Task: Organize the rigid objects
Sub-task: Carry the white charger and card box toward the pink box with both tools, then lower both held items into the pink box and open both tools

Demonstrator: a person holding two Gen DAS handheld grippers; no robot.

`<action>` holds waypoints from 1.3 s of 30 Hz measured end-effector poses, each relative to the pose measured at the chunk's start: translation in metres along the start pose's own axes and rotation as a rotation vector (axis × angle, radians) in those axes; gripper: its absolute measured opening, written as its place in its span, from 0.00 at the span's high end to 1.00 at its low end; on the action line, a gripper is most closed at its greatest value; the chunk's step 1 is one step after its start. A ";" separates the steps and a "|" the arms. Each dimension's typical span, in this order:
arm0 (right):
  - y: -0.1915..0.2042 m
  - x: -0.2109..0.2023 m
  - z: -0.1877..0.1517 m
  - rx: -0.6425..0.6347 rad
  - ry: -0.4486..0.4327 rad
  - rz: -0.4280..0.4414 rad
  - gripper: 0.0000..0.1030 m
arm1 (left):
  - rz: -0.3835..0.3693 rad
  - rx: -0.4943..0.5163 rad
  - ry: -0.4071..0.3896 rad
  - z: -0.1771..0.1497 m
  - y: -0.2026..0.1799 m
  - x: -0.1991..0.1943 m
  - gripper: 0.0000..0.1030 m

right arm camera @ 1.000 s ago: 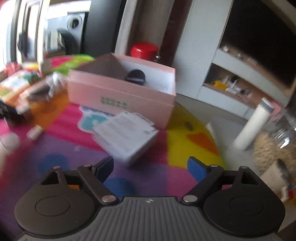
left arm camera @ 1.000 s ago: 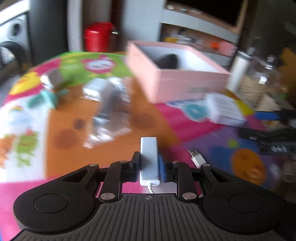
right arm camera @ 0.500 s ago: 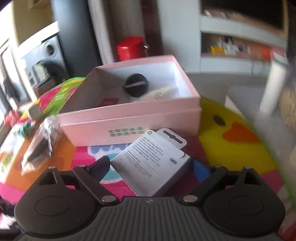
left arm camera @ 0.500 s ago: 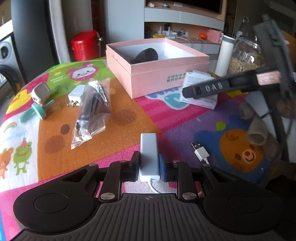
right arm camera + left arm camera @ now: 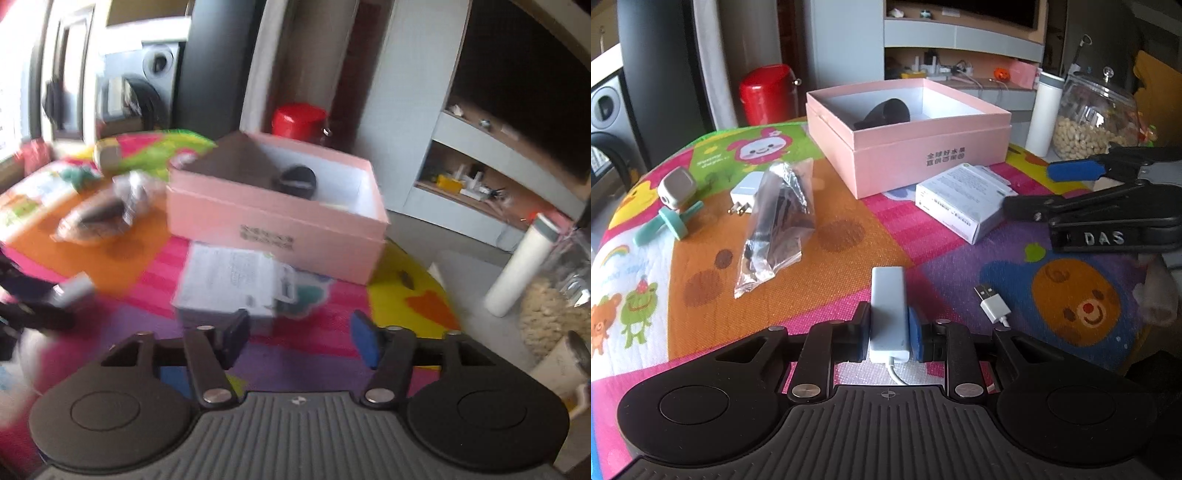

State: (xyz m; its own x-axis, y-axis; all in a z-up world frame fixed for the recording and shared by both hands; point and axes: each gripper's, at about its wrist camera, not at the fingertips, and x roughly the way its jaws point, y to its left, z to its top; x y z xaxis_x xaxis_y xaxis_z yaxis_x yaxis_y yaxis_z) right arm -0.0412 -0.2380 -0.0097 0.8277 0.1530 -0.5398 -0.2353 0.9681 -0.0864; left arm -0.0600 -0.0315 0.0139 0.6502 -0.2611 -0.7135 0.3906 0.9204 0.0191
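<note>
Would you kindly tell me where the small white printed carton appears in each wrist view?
Left wrist: the white carton lies right of centre, in front of the pink box.
Right wrist: it sits at centre, just beyond the open right claw.
Shared landmark: the pink box.

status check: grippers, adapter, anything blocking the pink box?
Left gripper shut on white adapter. Right gripper open, at white carton. Pink box open; carton sits before it.

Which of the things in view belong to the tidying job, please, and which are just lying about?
Job: white adapter clamped in the left gripper; pink box; white carton by the open right gripper; wall plug; bagged cable.

Lying about: red canister; glass jar; white bottle.
</note>
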 end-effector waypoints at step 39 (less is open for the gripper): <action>-0.008 -0.006 0.012 -0.022 0.027 0.050 0.33 | -0.001 0.010 -0.006 0.003 -0.003 0.002 0.76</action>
State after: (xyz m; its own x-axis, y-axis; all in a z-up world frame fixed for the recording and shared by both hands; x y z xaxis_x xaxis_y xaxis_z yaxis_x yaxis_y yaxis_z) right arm -0.0385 -0.2443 0.0039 0.8010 0.1954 -0.5659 -0.2875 0.9547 -0.0773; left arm -0.0584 -0.0356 0.0146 0.6537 -0.2639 -0.7093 0.3979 0.9171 0.0254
